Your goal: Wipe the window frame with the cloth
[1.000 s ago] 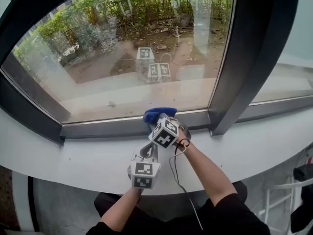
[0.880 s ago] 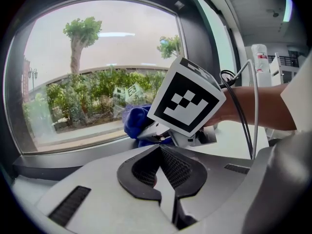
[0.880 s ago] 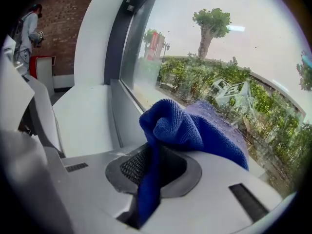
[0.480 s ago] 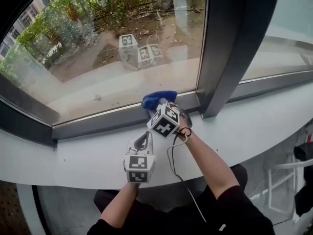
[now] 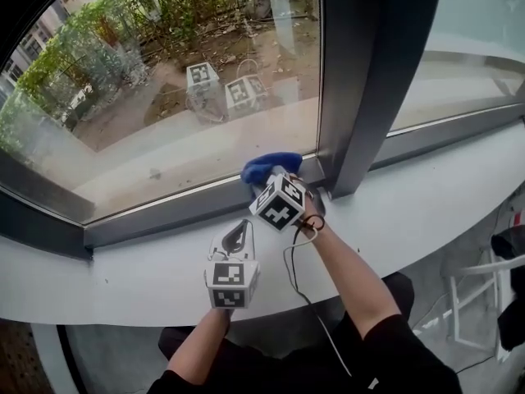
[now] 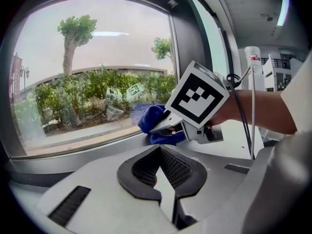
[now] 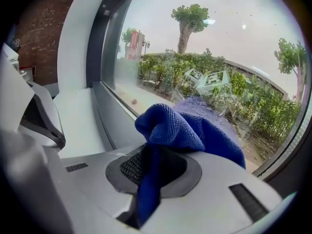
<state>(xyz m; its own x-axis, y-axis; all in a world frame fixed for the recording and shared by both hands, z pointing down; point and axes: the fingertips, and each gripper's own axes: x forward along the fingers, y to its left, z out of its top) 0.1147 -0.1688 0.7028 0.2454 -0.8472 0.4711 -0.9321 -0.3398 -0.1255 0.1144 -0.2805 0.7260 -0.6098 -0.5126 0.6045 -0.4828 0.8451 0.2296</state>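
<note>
A blue cloth (image 5: 269, 167) is bunched on the dark grey lower rail of the window frame (image 5: 164, 213), close to the foot of the upright post (image 5: 361, 80). My right gripper (image 5: 274, 180) is shut on the cloth and presses it against the rail by the glass. In the right gripper view the cloth (image 7: 190, 130) hangs folded between the jaws of the right gripper (image 7: 153, 179), and the rail (image 7: 111, 115) runs off to the left. My left gripper (image 5: 238, 238) hovers over the white sill behind the right one, shut and holding nothing. Its view shows the left gripper (image 6: 163, 179) aimed at the cloth (image 6: 151, 123).
The white sill (image 5: 410, 212) runs wide under both grippers. A black cable (image 5: 299, 290) trails from the right gripper along the forearm. The glass (image 5: 148, 130) reflects the marker cubes. White furniture legs (image 5: 480, 302) stand below the sill at the right.
The right gripper has slid the cloth to the right along the lower rail, nearer the upright post. The left gripper has followed a little; both stay shut.
</note>
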